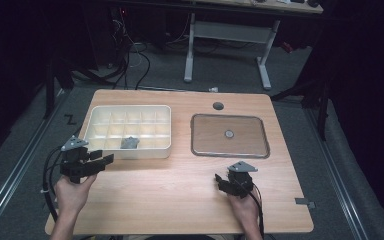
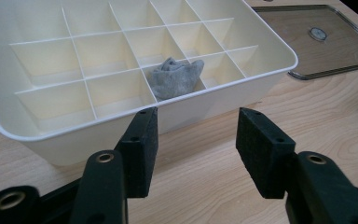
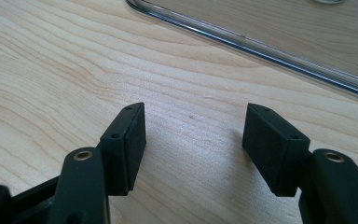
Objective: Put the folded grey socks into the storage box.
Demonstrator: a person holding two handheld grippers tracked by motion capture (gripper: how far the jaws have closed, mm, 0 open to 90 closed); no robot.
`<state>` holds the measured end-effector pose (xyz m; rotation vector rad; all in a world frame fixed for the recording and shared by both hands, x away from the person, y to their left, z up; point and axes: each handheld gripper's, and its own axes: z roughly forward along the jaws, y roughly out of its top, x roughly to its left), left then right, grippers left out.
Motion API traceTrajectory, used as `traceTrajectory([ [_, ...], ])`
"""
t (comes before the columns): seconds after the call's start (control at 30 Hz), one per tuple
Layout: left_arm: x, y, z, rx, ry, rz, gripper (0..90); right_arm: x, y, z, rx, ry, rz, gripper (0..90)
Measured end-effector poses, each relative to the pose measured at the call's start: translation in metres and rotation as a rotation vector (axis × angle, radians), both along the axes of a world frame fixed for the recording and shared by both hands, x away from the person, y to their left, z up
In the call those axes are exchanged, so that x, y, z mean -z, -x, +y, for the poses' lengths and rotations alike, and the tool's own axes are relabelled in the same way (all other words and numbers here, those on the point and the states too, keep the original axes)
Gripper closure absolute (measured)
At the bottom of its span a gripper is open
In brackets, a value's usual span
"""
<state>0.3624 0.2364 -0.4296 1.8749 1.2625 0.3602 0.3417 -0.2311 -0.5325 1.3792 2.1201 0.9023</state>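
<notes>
A person's two hands, forearms cut off at the lower edge of the high view, hold a gripper each over a pale wooden counter (image 1: 180, 190). The left gripper (image 1: 105, 159) hovers just beside the near wall of a cream compartment tray (image 1: 96, 112), its jaws standing well apart with nothing between them; in the left gripper view the same gripper (image 2: 196, 140) faces that wall, bare wood showing in the gap. A crumpled grey cloth (image 1: 129, 143) lies in a compartment of the tray's nearest row, toward the tray's right end; in the left gripper view the grey cloth (image 2: 176, 77) slumps against a divider, its lower part hidden behind the tray's rim, and what it is made of is hard to make out.

The right gripper (image 1: 221, 181) sits low over open counter, well apart from the tray, near the front edge of a clear lid (image 1: 260, 150) that lies flat to the tray's right. Its jaws also stand wide and empty; the right gripper view shows the gripper (image 3: 193, 135) over wood grain, with the lid (image 3: 261, 51) cut off at the top. Whether the jaw tips touch the counter cannot be told. A small round knob (image 1: 229, 134) sits at the lid's centre. Beyond the counter the room is dark, cables and a desk frame barely readable.
</notes>
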Motion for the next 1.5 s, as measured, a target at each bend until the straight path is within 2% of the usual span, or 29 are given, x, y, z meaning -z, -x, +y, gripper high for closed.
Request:
traceTrajectory([
  [0.33, 0.004, 0.005, -0.006, 0.015, 0.016, -0.003, 49.0, 0.000, 0.000, 0.000, -0.001, 0.001, -0.001, 39.8],
  [0.53, 0.009, 0.006, -0.009, 0.024, 0.011, 0.007, 48.9, 0.000, 0.000, 0.000, 0.000, 0.002, -0.001, 39.8],
  [0.8, 0.015, 0.006, -0.015, 0.032, 0.025, 0.016, 48.8, 0.000, 0.000, 0.000, -0.001, 0.001, -0.001, 39.8],
  [1.27, 0.028, 0.007, -0.022, 0.053, 0.035, 0.056, 48.5, 0.000, 0.000, 0.000, -0.001, 0.001, -0.001, 39.8],
  [1.5, 0.033, 0.006, -0.025, 0.056, 0.075, 0.066, 48.4, 0.000, 0.000, 0.000, -0.001, 0.001, -0.001, 39.8],
])
